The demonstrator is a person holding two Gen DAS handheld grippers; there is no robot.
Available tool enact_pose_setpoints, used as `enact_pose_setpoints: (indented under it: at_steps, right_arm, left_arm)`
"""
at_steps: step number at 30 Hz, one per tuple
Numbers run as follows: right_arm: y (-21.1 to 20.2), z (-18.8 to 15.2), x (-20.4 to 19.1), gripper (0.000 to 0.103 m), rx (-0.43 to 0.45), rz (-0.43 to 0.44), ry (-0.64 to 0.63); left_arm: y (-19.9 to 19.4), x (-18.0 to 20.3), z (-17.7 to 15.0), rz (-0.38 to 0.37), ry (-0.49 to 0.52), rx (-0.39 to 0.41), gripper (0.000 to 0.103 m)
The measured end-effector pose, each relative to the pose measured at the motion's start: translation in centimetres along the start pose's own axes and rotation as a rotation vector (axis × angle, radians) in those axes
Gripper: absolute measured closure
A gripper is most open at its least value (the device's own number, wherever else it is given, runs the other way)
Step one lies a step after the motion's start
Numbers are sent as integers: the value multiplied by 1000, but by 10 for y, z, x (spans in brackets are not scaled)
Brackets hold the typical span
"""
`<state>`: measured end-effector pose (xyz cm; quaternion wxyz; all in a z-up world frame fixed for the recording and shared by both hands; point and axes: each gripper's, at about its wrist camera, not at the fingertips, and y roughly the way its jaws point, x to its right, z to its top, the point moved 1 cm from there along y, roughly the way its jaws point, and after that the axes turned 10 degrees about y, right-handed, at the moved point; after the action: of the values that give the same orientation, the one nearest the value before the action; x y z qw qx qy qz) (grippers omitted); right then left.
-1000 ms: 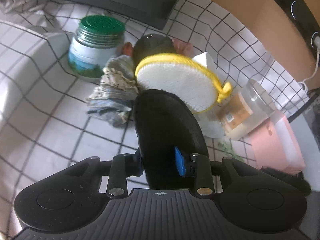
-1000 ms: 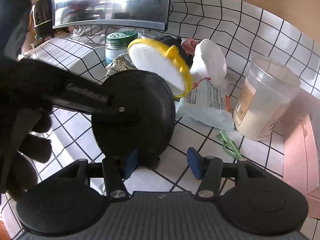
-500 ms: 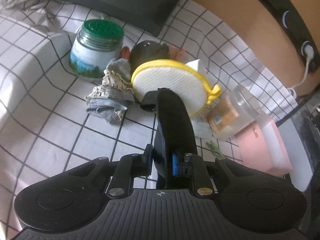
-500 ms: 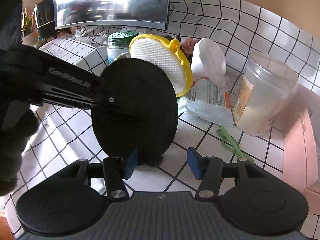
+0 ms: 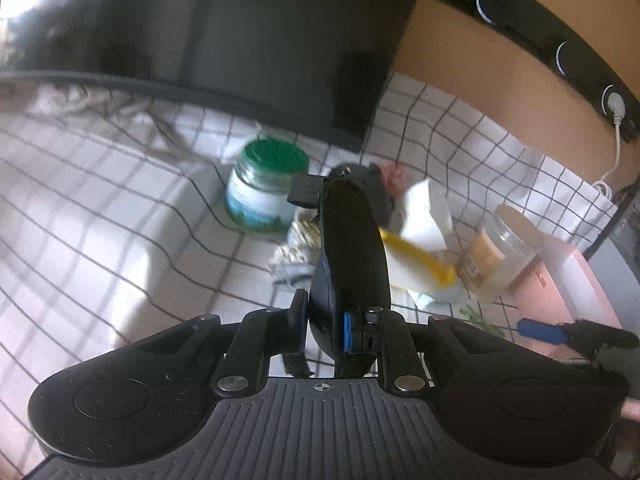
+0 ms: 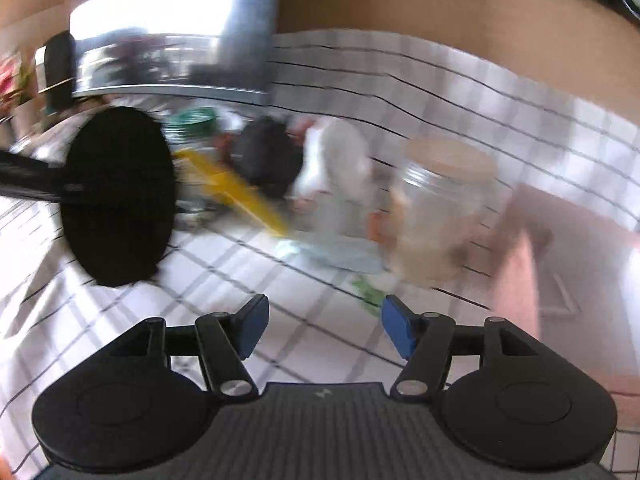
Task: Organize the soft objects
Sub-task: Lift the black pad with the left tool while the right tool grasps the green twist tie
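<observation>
My left gripper (image 5: 326, 326) is shut on a round black pad (image 5: 352, 264), held edge-on above the checked cloth; the pad also shows in the right wrist view (image 6: 118, 196) at the left. A yellow-rimmed white pad (image 5: 416, 268) lies tilted behind it, beside a crumpled grey cloth (image 5: 294, 252), a dark soft lump (image 5: 374, 188) and a white soft piece (image 5: 428, 216). My right gripper (image 6: 322, 330) is open and empty, low over the cloth, in front of the blurred pile (image 6: 256, 160).
A green-lidded jar (image 5: 266, 188) stands at the back. A clear plastic jar (image 6: 436, 208) stands right of the pile, with a pink box (image 6: 560, 256) further right. A white packet (image 6: 340, 252) and a green scrap (image 6: 370, 292) lie in front. A dark monitor (image 5: 224, 36) stands behind.
My left gripper has lifted and pulled back with the black pad. The yellow-rimmed pad has tipped down onto the pile. My right gripper has swung right, away from the black pad; both views are blurred.
</observation>
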<state>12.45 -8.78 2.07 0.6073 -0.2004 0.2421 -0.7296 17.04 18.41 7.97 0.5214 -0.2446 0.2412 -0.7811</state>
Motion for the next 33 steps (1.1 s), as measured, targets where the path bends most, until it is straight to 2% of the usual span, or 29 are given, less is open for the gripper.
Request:
enact_pose_setpoints:
  at_steps: [3,7,12,15,16,17,18,27,33]
  right_arm:
    - [13,6,6,40,-6,-16,6]
    - [36,13,4,47,-34,-20,-16]
    - [54,23,15,51,-79,-4,39]
    - [61,24,16,67,-104,7,42]
    - [60,24,15,79,-109,10,26]
    - [59,25,14,83,-118,18,17]
    - [57,26,14,93,-126,32,18]
    - [6,46,4,94,-61,102,-9]
    - [-35,87,0,94,27,133,-15]
  left_arm:
    - [-5,-3,1,1,0,0,84]
    - [-10,-2,-2,6,15,-8,84]
    - [-25,-10,-5,39,24,8,84]
    - [-35,-20,-3,63,9,25,84]
    - [-37,-23,-2,69,6,31,84]
    - [-40,-25,0,73,4,37,84]
    - [-42,-27,2,76,4,44,84]
    - [-45,-22,30,51,32,122,84]
    - [-32,0,58,-15,93,150,84]
